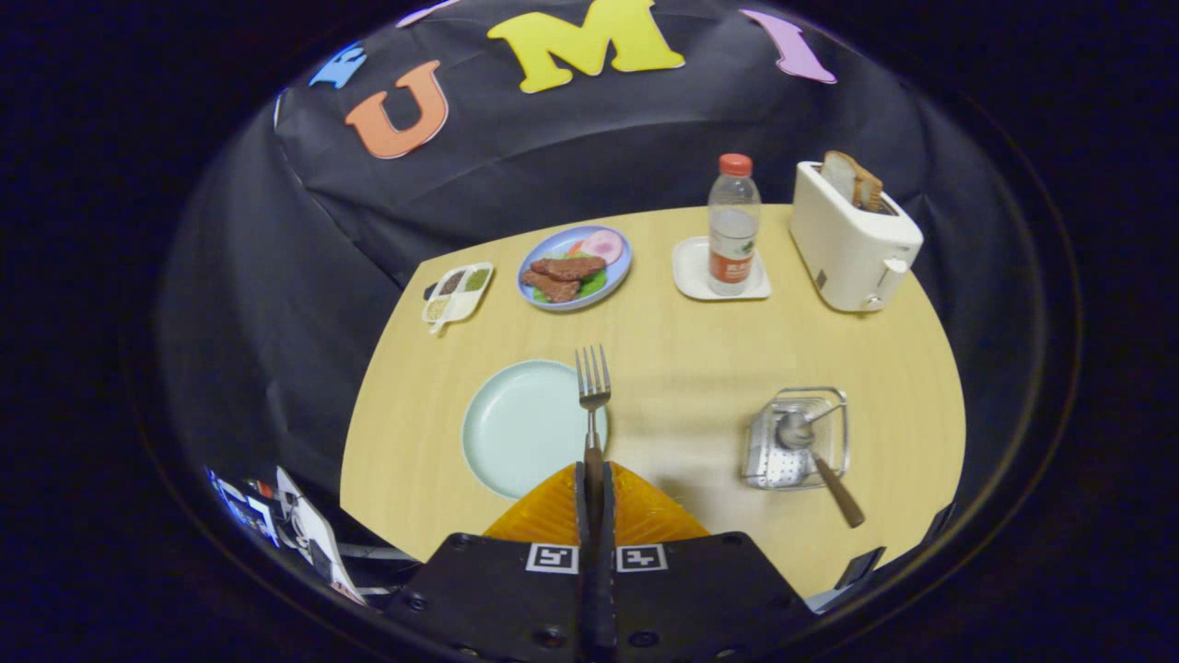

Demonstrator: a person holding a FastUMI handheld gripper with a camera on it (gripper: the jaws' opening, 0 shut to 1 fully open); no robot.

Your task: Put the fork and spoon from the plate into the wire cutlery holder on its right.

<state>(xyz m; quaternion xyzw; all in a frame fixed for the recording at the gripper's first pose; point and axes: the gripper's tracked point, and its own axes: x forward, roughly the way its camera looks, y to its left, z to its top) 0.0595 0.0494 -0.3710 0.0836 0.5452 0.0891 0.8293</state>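
Clenching the fork (593,391) handle, gripper (594,488) hiding its lower end, above plate (520,428) rim

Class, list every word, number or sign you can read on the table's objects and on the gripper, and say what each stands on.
Water bottle, red label: print too blurred to read.
Gripper, shut on the fork: two square coded markers, no words.
Toaster: no readable marking.

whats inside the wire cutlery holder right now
A spoon stands in the wire cutlery holder, bowl down, its brown handle sticking out over the rim. The spoon covers part of the holder's perforated base. The fork is in the shut claw.
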